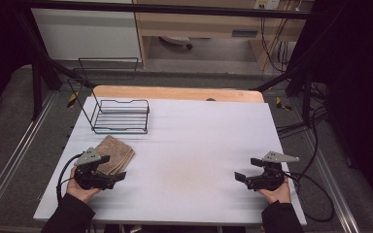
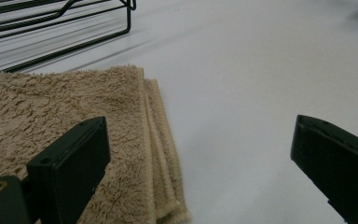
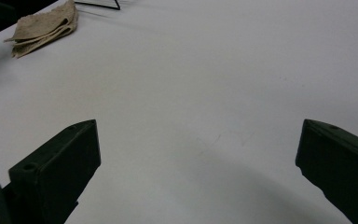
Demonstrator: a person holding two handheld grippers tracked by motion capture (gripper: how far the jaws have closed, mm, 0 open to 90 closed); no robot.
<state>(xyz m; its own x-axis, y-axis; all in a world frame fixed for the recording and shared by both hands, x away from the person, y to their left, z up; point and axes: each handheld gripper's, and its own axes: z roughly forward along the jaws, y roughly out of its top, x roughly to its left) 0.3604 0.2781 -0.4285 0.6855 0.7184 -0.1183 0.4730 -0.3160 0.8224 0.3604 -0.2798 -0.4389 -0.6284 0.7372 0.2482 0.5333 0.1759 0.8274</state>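
Folded beige terry towel (image 1: 113, 154) lies flat on white counter (image 1: 189, 145), near-left, in front of black wire rack (image 1: 120, 115). Left gripper (image 1: 115, 170) spread wide, beside towel edge. Right gripper (image 1: 246, 170) spread, empty, well apart.

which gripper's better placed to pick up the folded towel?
Left. The left gripper sits right beside the folded beige towel, jaws open, one jaw over its edge in the left gripper view. The right gripper, also open, is far across the white table.
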